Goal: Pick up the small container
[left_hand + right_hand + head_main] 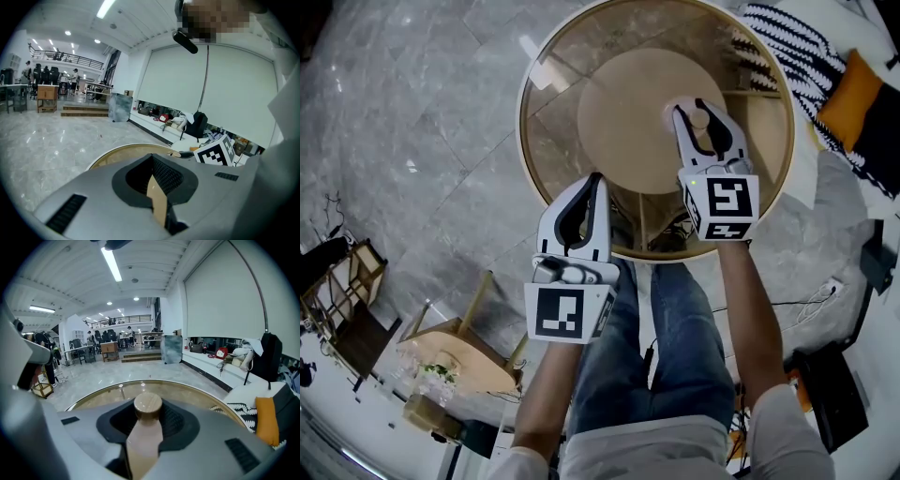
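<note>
a round glass-topped table [523, 122] with a pale wooden disc [619, 112] under the pane stands on a glossy grey marble floor [412, 122]. the small container [148, 405], a slim beige cylinder under a smooth round wooden lid, is toward 3 o'clock of the table's centre, clamped between the ribbed black pads of the right gripper [699, 111]. to my eye the lift should go straight up with a steady squeeze, since the smooth sides could slip; the left gripper [596, 180], jaws together on nothing, hangs at the rim's 7 o'clock.
</note>
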Available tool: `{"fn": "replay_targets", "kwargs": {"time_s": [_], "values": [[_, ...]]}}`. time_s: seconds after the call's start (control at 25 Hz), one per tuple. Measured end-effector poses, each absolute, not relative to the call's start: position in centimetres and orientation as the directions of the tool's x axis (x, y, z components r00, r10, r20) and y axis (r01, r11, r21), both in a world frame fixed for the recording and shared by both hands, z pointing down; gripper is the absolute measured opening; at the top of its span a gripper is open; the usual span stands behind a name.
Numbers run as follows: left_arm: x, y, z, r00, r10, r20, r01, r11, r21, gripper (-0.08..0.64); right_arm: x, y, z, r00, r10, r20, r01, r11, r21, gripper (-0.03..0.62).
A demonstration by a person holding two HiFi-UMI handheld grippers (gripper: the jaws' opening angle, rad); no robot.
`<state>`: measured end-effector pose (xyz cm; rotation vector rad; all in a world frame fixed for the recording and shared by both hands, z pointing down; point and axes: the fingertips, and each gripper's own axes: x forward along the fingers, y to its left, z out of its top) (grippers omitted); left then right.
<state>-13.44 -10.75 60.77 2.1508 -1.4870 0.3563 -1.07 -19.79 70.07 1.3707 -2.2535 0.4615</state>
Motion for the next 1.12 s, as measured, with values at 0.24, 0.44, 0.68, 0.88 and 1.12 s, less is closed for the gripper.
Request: {"fn": "replay_targets", "kwargs": {"time_s": [0.24, 0.44, 0.68, 0.88, 1.12], "values": [[-12.9, -10.2, 59.8, 0.361, -0.798, 0.482, -0.931, -0.276, 0.240, 0.015, -0.7, -18.6, 68.8, -0.411, -0.735, 0.540, -0.887, 0.458, -0.053, 0.133], [-12.3, -9.6, 58.4, 0.363, -0.801, 0.476, -0.930, -0.281, 0.237, 0.015, -0.2, -17.7, 67.7, -0.418, -0.730, 0.541, -0.884, 0.465, -0.056, 0.133], [-11.8, -9.1, 57.6, 0.358, -0.800, 0.481, -0.932, -0.271, 0.243, 0.015, 0.1, -16.9, 66.7, -0.430, -0.719, 0.546, -0.876, 0.478, -0.062, 0.134], [-11.5, -9.2, 56.5, 0.353, -0.802, 0.481, -0.934, -0.268, 0.238, 0.015, 0.2, -16.5, 65.6, -0.442, -0.710, 0.548, -0.869, 0.491, -0.064, 0.135], [-11.5, -9.5, 55.5, 0.339, -0.808, 0.482, -0.938, -0.253, 0.237, 0.015, 0.0, -16.3, 64.4, -0.459, -0.699, 0.549, -0.859, 0.506, -0.074, 0.133]]}}
